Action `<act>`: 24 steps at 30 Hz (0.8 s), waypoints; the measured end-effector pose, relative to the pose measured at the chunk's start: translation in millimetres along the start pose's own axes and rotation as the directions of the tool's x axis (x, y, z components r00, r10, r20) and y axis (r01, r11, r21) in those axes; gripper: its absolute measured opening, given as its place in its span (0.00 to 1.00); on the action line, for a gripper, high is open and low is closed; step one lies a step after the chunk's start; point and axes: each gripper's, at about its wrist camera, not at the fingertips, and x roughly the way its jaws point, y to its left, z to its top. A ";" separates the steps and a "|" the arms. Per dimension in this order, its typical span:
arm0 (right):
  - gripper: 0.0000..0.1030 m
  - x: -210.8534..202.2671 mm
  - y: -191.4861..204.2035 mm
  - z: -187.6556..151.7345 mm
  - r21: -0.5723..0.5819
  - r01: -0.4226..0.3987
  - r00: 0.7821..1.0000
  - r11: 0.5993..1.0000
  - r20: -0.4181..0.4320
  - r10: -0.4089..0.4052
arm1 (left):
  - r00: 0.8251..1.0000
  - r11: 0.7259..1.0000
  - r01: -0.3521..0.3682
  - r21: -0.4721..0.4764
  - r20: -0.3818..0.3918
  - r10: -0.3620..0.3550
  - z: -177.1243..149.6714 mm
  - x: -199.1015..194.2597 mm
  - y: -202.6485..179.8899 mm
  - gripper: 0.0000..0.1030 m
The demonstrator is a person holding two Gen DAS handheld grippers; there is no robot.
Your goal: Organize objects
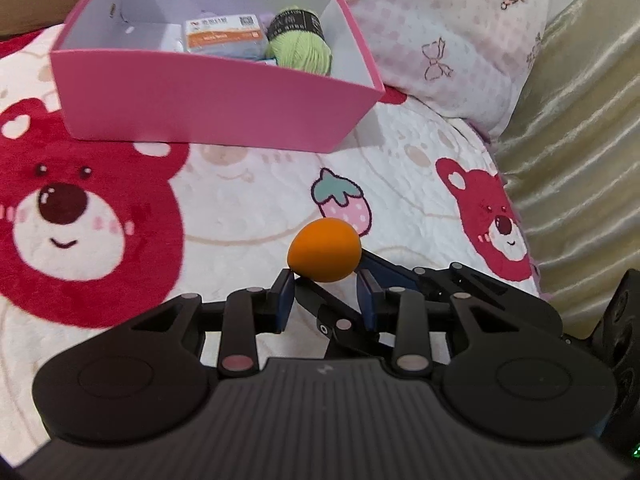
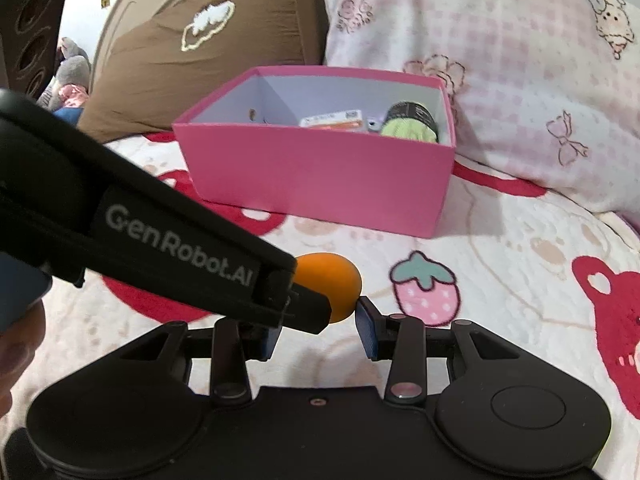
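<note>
Closing the left gripper to a narrow gap around the orange egg-shaped sponge, blue pads appearing to press on both flanks, low over the bear-print blanket and near the printed strawberry at 1 o'clock from it. Crowding the right gripper in at the same sponge from 3 o'clock in the left wrist view, with its right pad touching or just beside the orange surface and its other pad hidden behind the left gripper; not being able to tell whether this one is clamping or merely flanking. Judging the sorting as partly done: already sitting inside the open pink box at 11 o'clock, well apart from the sponge, a green yarn ball and an orange-labelled packet. Probably remaining: carrying the sponge across and dropping it into the box's bare left part.
</note>
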 end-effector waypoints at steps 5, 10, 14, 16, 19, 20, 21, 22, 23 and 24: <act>0.43 -14.0 12.4 14.7 -0.021 -0.014 1.000 1.000 0.012 0.014 | 1.000 1.000 -0.023 0.014 0.015 0.023 4.3 -26.6 -3.0 0.32; 0.43 -21.9 21.8 32.1 -0.011 -0.040 0.999 0.999 0.008 0.040 | 0.999 0.999 -0.035 0.011 0.026 0.034 11.5 -49.3 0.1 0.32; 0.43 -29.6 27.5 47.4 -0.057 -0.096 0.995 0.994 0.000 0.096 | 0.997 0.998 -0.055 -0.012 0.045 0.055 17.4 -69.9 3.5 0.31; 0.43 -34.5 29.4 54.4 -0.057 -0.120 0.993 0.991 0.003 0.121 | 0.998 0.999 -0.044 -0.024 0.050 0.045 20.5 -79.3 5.3 0.31; 0.41 -41.1 36.5 62.1 -0.085 -0.125 0.992 0.989 0.022 0.127 | 0.997 0.999 -0.046 -0.017 0.062 0.047 23.3 -91.4 6.4 0.31; 0.41 -43.1 38.5 64.1 -0.089 -0.127 0.991 0.988 0.026 0.130 | 0.997 0.999 -0.047 -0.012 0.066 0.048 24.3 -94.7 6.5 0.31; 0.41 -44.5 40.6 66.3 -0.089 -0.129 0.991 0.988 0.029 0.132 | 0.996 0.999 -0.048 -0.010 0.069 0.049 25.8 -98.1 6.7 0.31; 0.40 -46.0 43.0 68.5 -0.093 -0.127 0.991 0.987 0.034 0.131 | 0.996 0.999 -0.050 -0.005 0.074 0.050 27.5 -100.5 5.9 0.31; 0.40 -47.1 45.2 70.3 -0.099 -0.124 0.991 0.987 0.039 0.128 | 0.995 0.999 -0.052 0.004 0.080 0.052 29.0 -103.1 5.1 0.31; 0.40 -48.6 47.9 72.9 -0.110 -0.117 0.991 0.987 0.047 0.123 | 0.995 0.999 -0.053 0.007 0.088 0.052 30.8 -105.5 4.7 0.31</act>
